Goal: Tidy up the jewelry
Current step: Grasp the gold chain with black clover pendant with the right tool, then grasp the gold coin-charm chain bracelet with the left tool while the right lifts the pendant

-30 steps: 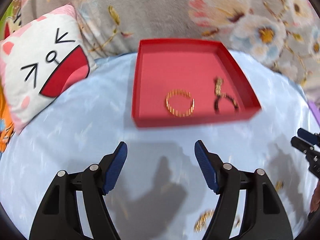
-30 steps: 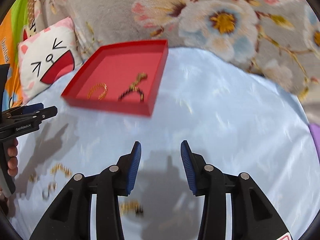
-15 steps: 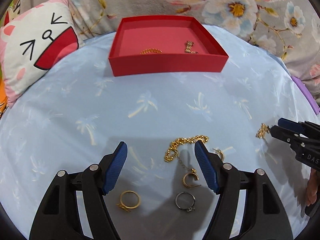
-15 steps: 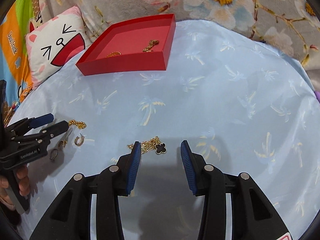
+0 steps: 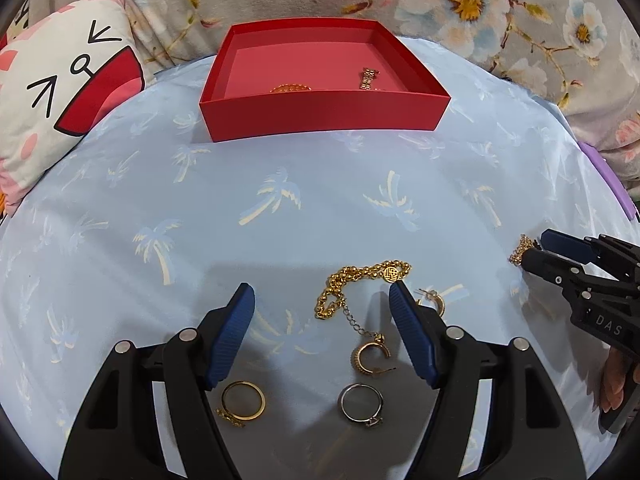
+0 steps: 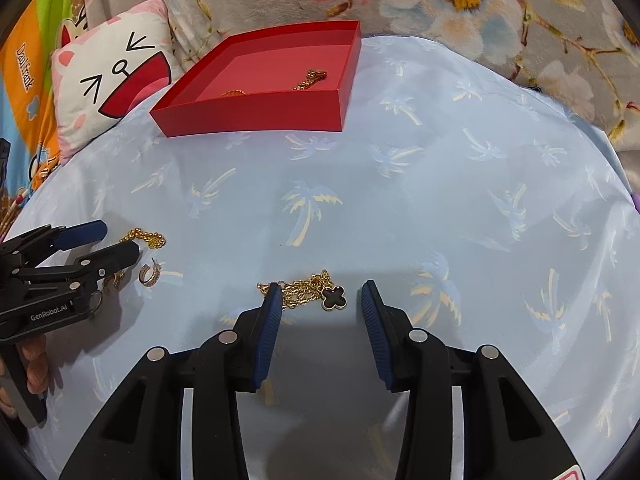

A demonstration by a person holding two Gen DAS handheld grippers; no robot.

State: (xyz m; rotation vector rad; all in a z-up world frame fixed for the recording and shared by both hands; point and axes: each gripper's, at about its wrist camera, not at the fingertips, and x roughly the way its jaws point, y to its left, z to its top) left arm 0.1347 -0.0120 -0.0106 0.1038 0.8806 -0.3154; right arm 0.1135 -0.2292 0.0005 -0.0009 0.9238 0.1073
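A red tray (image 5: 320, 118) at the far side of the blue cloth holds a gold bangle (image 5: 291, 88) and a gold chain (image 5: 368, 78). My left gripper (image 5: 322, 310) is open low over a gold bead bracelet (image 5: 360, 280), a hoop earring (image 5: 370, 356), a gold ring (image 5: 243, 399) and a silver ring (image 5: 360, 403). A second hoop earring (image 5: 434, 304) lies by its right finger. My right gripper (image 6: 318, 300) is open over a gold chain with a black clover pendant (image 6: 334, 298). The tray also shows in the right wrist view (image 6: 256, 114).
A cat-face pillow (image 5: 60, 96) lies left of the tray. A floral blanket (image 5: 500, 12) runs behind the cloth. The right gripper's body (image 5: 588, 280) stands at the right edge in the left wrist view; the left gripper's body (image 6: 56, 272) at the left in the right wrist view.
Both grippers have pulled back from the tray and dropped low over the loose jewelry. Both stay open. In the last half second they edged closer to the pieces.
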